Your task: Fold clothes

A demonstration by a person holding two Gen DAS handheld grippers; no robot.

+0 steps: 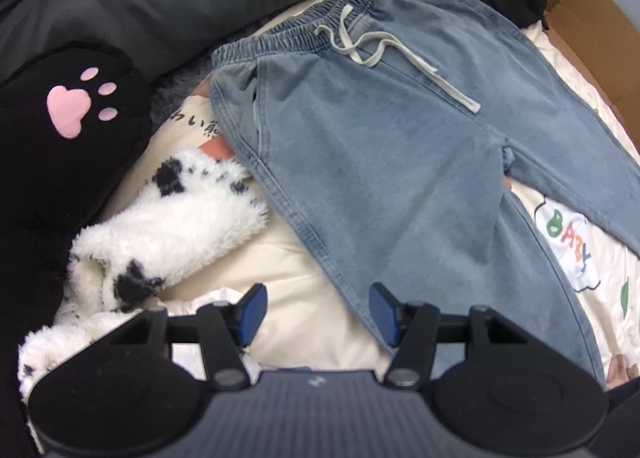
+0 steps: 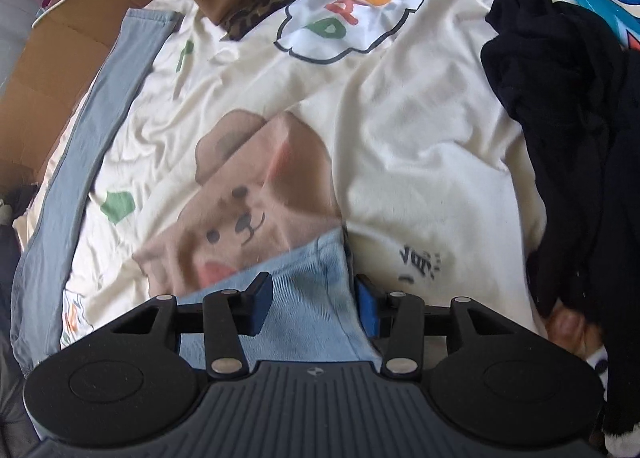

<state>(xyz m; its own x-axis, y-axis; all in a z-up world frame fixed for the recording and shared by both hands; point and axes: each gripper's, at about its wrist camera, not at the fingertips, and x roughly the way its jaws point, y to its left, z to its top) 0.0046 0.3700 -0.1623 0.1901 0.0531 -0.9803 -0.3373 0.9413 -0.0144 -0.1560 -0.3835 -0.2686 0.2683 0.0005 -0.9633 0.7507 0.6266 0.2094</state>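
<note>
Cream bedsheet [image 2: 400, 138] (printed with a bear and "BABY") covers the bed, and the pale denim trousers [image 1: 380, 146] lie flat across it, waistband toward the far edge. The left gripper [image 1: 318, 308] hovers over a trouser leg, jaws apart. The right gripper [image 2: 314, 304] straddles a trouser hem, jaws apart.

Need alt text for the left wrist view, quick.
Light blue drawstring jeans lie spread flat on a cream printed bedsheet. The left gripper hovers open over one leg's edge, beside a fluffy white, black-spotted garment.
</note>
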